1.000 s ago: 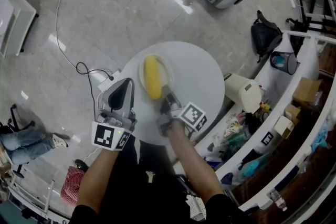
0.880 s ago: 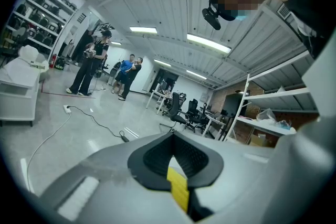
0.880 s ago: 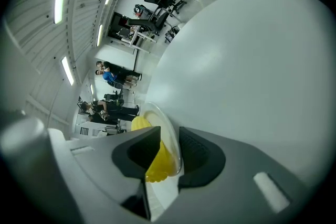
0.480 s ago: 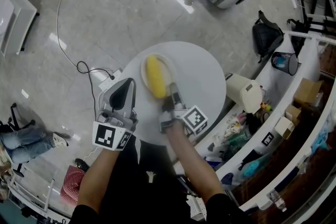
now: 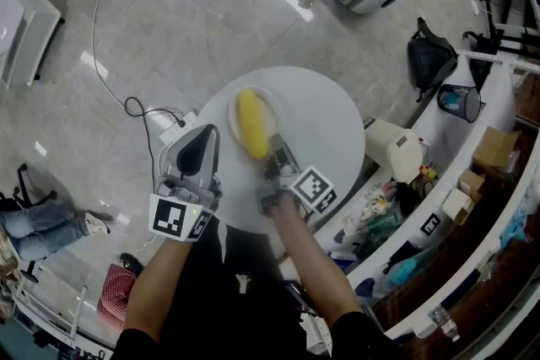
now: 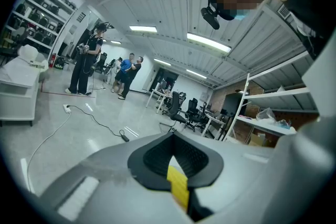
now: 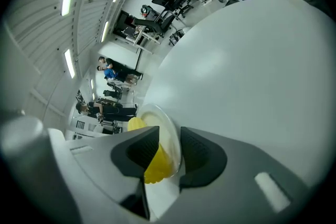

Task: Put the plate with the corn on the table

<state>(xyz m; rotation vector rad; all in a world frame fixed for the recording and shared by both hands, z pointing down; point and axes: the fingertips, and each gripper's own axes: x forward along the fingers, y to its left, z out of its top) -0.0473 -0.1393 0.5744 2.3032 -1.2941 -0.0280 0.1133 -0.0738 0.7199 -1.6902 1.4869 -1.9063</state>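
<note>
Nudged farther in from the near edge, the plate (image 5: 271,109) with the corn (image 5: 252,124) sits over the worktop (image 5: 325,118). My right tongs (image 5: 274,150) pinch its rim to keep it level; my left tongs (image 5: 201,133) are closed on nothing.

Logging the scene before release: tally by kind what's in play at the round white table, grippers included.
Round white plate: 1
Yellow corn cob: 1
Two-jaw grippers: 2 (left gripper shut, holding nothing; right gripper shut on the plate's rim)
Total: 4
</note>
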